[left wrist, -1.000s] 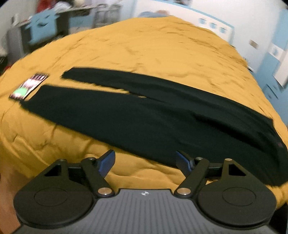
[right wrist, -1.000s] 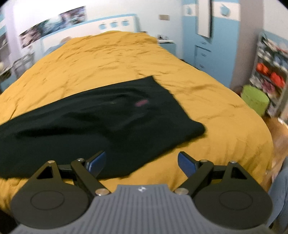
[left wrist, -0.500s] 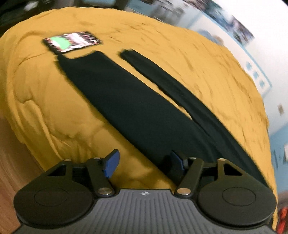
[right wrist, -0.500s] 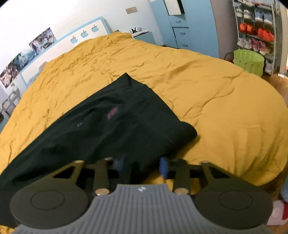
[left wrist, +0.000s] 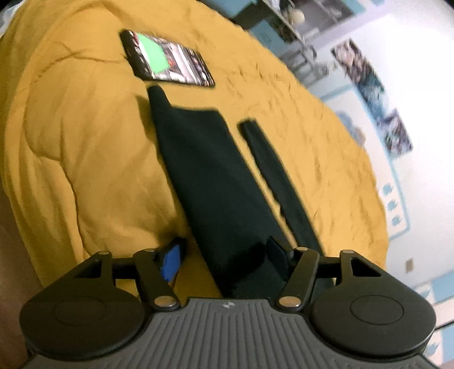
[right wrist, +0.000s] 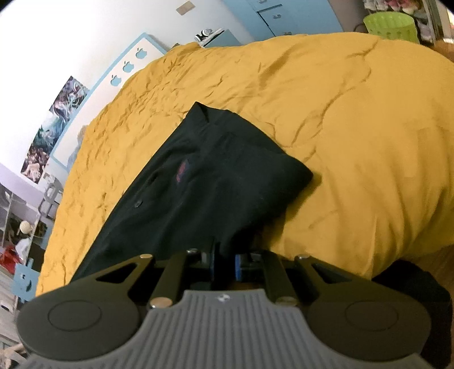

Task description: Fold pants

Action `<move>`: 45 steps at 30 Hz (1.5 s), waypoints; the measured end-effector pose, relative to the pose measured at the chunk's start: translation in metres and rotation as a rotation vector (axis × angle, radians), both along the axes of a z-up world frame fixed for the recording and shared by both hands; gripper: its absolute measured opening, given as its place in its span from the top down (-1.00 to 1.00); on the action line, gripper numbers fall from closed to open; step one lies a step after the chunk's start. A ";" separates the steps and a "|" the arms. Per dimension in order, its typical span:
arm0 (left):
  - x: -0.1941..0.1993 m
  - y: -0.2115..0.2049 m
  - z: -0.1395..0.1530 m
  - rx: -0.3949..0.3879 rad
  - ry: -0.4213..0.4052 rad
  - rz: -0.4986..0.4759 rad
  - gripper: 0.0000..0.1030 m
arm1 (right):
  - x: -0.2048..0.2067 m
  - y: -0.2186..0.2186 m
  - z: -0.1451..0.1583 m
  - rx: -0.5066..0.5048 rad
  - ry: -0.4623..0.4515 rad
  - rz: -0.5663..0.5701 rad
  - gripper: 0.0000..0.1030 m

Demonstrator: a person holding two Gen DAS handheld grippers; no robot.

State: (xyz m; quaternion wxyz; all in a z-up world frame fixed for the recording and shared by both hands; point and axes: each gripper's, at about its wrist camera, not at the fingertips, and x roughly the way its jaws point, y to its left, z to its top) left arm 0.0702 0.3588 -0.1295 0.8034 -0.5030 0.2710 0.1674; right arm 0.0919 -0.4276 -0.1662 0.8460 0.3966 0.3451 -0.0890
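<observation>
Yellow bedspread [right wrist: 354, 142], right gripper [right wrist: 225, 262] now closing on pants [right wrist: 198, 193] waistband

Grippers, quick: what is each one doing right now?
Left tool: open, closing around the near leg of the pants, not yet pinching.
Right tool: closing, already pinching the pants' waist edge.

One pair of black pants [left wrist: 215, 181], its two legs lying apart on one yellow bedspread [left wrist: 85, 142]; one phone [left wrist: 167, 61] with a lit screen; two grippers, the left gripper [left wrist: 224, 255] and the right gripper [right wrist: 225, 262]; one green basket [right wrist: 390, 24]; three apple cut-outs [right wrist: 126, 66] on one headboard.
</observation>
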 end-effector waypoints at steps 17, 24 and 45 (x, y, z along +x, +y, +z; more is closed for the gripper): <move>0.013 0.024 0.003 0.045 -0.019 0.062 0.95 | -0.013 -0.020 0.009 0.146 -0.087 -0.063 1.00; 0.023 0.016 0.053 0.095 -0.058 0.012 0.96 | -0.009 -0.034 0.038 0.258 -0.196 -0.048 1.00; 0.138 0.028 0.067 -0.011 0.104 0.019 0.96 | 0.097 -0.058 0.092 0.340 -0.038 -0.006 1.00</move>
